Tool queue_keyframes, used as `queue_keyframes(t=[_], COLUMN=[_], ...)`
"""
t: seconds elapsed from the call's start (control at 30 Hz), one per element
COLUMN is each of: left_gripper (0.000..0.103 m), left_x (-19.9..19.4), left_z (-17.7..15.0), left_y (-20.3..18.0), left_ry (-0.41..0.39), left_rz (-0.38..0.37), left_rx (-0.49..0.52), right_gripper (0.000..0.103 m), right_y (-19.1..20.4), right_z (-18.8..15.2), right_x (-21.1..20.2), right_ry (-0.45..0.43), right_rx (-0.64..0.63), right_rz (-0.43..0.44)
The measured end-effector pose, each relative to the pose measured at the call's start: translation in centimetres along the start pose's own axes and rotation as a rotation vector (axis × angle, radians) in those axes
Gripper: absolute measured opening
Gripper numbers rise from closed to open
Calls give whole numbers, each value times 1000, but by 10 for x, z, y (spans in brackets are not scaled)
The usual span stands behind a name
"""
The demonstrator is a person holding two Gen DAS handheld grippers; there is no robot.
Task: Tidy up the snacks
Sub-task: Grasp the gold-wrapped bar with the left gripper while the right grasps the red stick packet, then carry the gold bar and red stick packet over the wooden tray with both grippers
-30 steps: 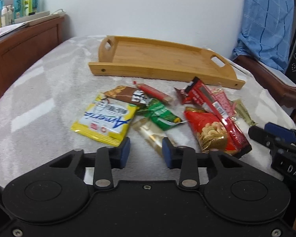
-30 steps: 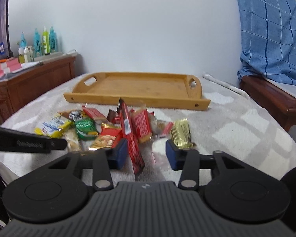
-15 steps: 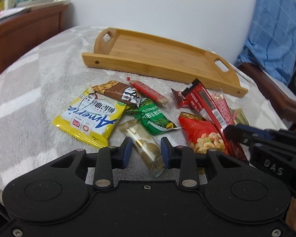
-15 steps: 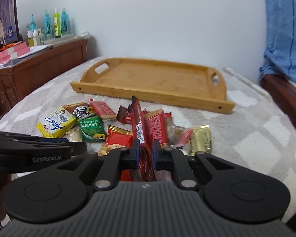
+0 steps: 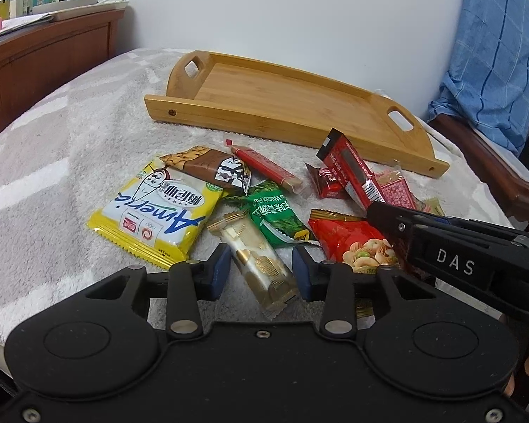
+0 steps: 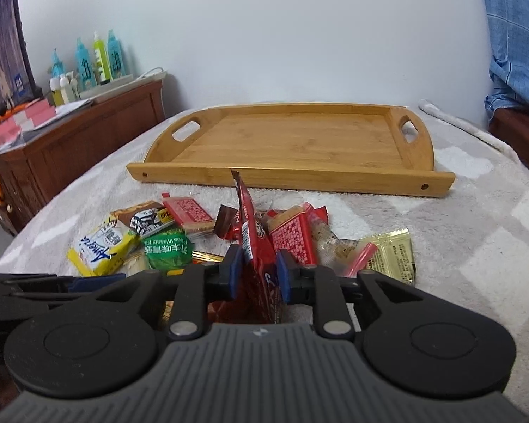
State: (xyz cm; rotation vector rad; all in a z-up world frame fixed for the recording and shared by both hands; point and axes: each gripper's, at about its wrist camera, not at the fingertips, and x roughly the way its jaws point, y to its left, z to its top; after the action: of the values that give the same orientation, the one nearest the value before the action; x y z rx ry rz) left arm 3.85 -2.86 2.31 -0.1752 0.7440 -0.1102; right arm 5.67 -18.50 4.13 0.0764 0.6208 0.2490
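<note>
Both grippers sit lower and closer to the snack pile than a second ago, and the right one now reaches across the left wrist view.

I see open room mainly beyond the pile: the wooden tray [image 6: 292,141] lies bare at the far side of the grey blanket [image 6: 476,232], its near rim just past the snacks, with free blanket to the right of the pile. A wooden cabinet [image 6: 70,155] borders the left edge and a dark wooden frame [image 5: 490,162] the right.

My left gripper [image 5: 261,268] has just been opening; its blue pads stand apart on either side of the gold-and-white wafer pack [image 5: 257,257], and I see a gap on both sides (so no grip). The yellow bag [image 5: 155,218] lies just left of it, the green pea packet [image 5: 275,215] just beyond.

My right gripper [image 6: 257,275] has also just been opening. The long red bar wrapper [image 6: 252,246] stands on edge between its pads, tip tilted up toward the tray. Whether the pads press on it I cannot tell. The gold sachet [image 6: 391,253] lies to its right.
</note>
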Motion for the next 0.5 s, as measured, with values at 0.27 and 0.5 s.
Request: queue_keyframes(t=[0.27, 0.5], left_gripper=[24, 20], left_x=[-2, -8], left_z=[2, 2], left_y=[2, 0], left_ry=[-13, -18], left_rz=[22, 45], left_rx=[-22, 18], right_gripper=[24, 21], right_y=[7, 12], right_z=[-2, -5], right_x=[2, -10], right_ry=[-9, -64], right_rx=[-31, -43], right_rz=[-26, -63])
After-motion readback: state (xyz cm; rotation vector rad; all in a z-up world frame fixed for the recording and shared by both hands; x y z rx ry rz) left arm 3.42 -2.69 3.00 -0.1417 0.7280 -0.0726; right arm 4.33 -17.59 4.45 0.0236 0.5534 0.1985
